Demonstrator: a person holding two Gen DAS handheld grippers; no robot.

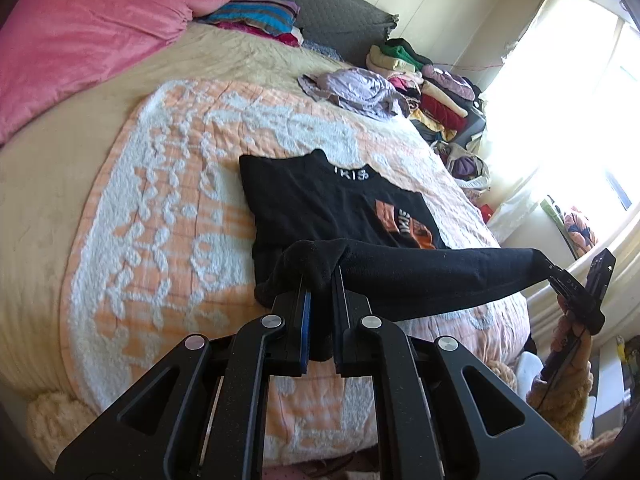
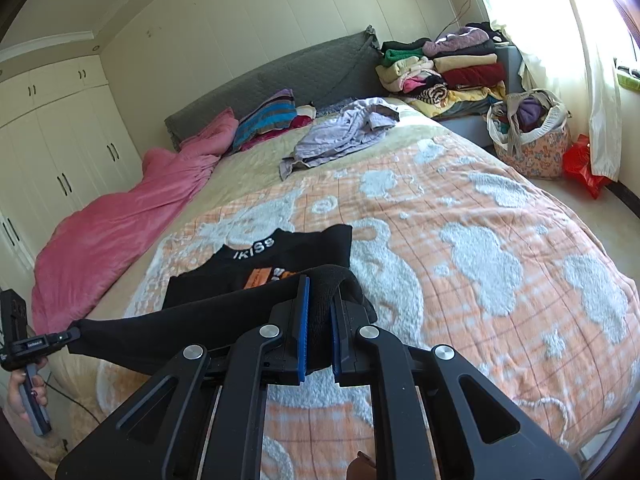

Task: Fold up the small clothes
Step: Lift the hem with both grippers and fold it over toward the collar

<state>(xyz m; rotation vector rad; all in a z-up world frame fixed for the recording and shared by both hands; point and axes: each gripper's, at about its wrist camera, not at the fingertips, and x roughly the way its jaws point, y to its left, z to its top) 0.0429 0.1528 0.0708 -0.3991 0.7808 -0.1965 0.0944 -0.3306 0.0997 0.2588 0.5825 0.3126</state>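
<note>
A small black T-shirt (image 1: 320, 208) with white "IKISS" lettering and an orange print lies on the orange-and-white blanket (image 1: 168, 184). Its sides look folded in. Its lower hem is lifted off the bed and stretched taut between both grippers. My left gripper (image 1: 319, 280) is shut on the hem's left corner. My right gripper (image 2: 319, 292) is shut on the hem's right corner. The shirt shows in the right wrist view (image 2: 256, 268) with the collar pointing away. The right gripper appears at the far right of the left wrist view (image 1: 560, 274), the left gripper at the far left of the right wrist view (image 2: 68, 336).
A crumpled lilac garment (image 2: 344, 128) lies further up the bed. A pink duvet (image 2: 120, 216) lies along the left side. Stacked folded clothes (image 2: 444, 68) and a full laundry bag (image 2: 532, 132) stand at the right by the window.
</note>
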